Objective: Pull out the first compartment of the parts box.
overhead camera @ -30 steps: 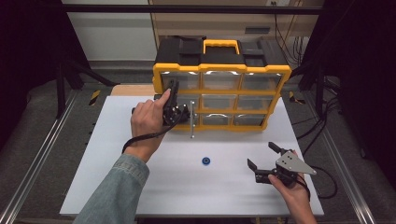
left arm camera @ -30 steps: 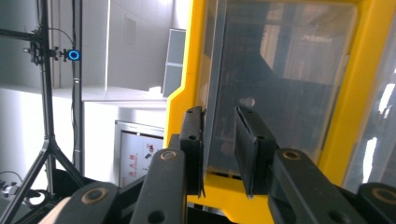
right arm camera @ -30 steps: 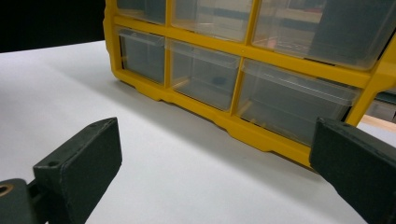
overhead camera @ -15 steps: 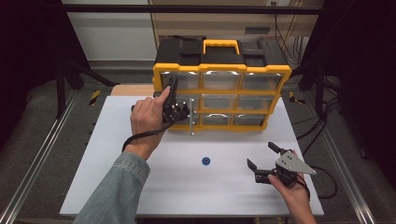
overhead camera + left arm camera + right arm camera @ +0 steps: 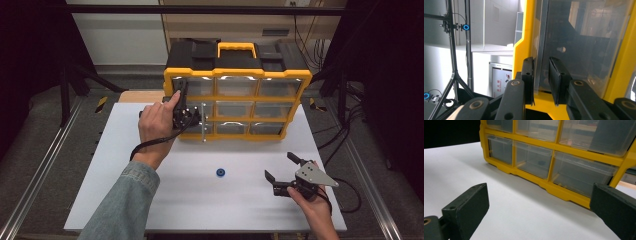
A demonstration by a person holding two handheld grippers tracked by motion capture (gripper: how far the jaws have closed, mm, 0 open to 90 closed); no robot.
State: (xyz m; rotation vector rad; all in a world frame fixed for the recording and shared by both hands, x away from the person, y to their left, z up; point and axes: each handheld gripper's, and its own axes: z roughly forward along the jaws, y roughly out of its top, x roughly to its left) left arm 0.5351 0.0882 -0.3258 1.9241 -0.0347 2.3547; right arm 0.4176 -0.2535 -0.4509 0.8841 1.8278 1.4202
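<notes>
A yellow and black organizer with clear drawers stands at the back of the white table. My left gripper is turned on its side at the left column, middle row. In the left gripper view its jaws are shut on the front lip of a clear drawer beside the yellow frame. A small blue round piece lies on the table in front of the organizer. My right gripper rests near the front right, open and holding nothing, facing the bottom drawers with its jaws wide apart.
A metal rail runs along the table's left side and another rail along its right. Cables hang beyond the right edge. A black frame bar crosses overhead at the back.
</notes>
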